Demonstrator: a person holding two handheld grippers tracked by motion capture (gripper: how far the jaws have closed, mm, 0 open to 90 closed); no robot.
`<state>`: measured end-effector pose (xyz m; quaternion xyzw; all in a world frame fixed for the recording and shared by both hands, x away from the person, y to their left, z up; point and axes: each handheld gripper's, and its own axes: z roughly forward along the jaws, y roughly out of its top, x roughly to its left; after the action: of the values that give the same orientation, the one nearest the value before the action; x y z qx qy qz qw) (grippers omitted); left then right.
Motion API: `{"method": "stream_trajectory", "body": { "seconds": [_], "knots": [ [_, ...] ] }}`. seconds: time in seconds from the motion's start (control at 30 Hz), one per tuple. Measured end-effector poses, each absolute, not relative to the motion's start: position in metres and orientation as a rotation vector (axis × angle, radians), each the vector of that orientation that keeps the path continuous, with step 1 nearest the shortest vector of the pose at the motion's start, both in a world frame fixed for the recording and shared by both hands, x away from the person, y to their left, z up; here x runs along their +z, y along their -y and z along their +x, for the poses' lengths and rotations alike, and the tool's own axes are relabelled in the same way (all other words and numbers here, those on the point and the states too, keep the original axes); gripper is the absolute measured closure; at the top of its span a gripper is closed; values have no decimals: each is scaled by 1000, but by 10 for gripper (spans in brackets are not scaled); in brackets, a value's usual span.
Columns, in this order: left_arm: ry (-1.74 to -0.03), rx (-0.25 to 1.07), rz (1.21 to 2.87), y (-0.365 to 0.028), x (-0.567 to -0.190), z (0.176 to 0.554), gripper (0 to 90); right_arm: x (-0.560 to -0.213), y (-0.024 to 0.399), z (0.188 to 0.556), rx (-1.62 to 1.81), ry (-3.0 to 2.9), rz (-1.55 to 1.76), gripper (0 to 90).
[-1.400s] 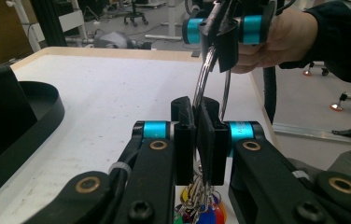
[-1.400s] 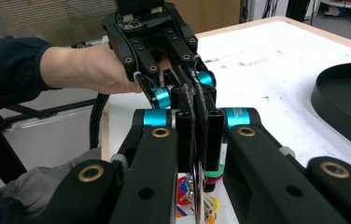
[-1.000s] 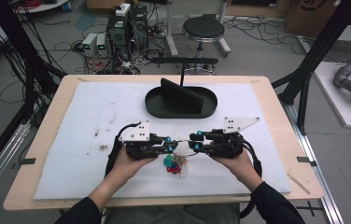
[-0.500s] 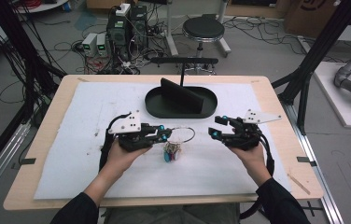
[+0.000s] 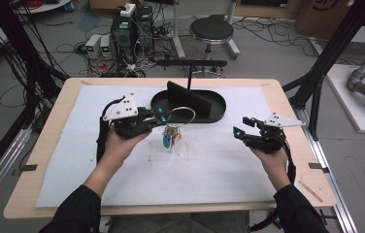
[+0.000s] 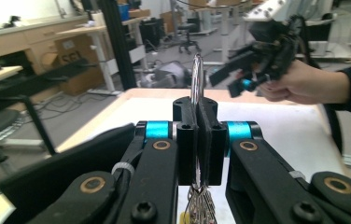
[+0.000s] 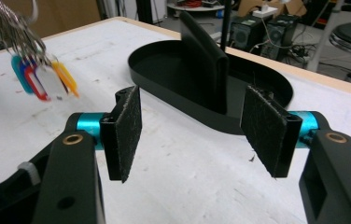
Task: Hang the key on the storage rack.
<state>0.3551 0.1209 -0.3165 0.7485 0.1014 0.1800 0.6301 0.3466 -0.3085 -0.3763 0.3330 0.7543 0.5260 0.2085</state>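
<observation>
black left gripper point(image 5: 160, 118) jaws pinch the key ring point(image 5: 180, 114); right gripper point(image 5: 241, 127) jaws gape empty.

A wooden table point(image 5: 287, 97) is covered by a white mat point(image 5: 209, 160) marked with small stains near its middle, on whose far part a black oval tray point(image 5: 218, 108) with an upright divider is set.

White mat point(image 5: 209, 165) on a pale wood table point(image 5: 287, 97), black oval tray point(image 5: 214, 114), silver ring point(image 5: 183, 114) with teal, red, orange tags point(image 7: 40, 77), black grippers with teal joints
</observation>
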Motion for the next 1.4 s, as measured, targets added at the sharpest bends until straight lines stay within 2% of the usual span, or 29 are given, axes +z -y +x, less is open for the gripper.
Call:
{"method": "stream_trajectory", "body": {
  "seconds": [1.0, 1.4],
  "knots": [
    [-452, 593, 1683, -138, -286, 430, 866, -379, 317, 349, 1407, -2066, 973, 385],
    [-540, 637, 1676, -139, -292, 457, 866, -379, 318, 349, 1408, -2064, 976, 384]
  ]
}}
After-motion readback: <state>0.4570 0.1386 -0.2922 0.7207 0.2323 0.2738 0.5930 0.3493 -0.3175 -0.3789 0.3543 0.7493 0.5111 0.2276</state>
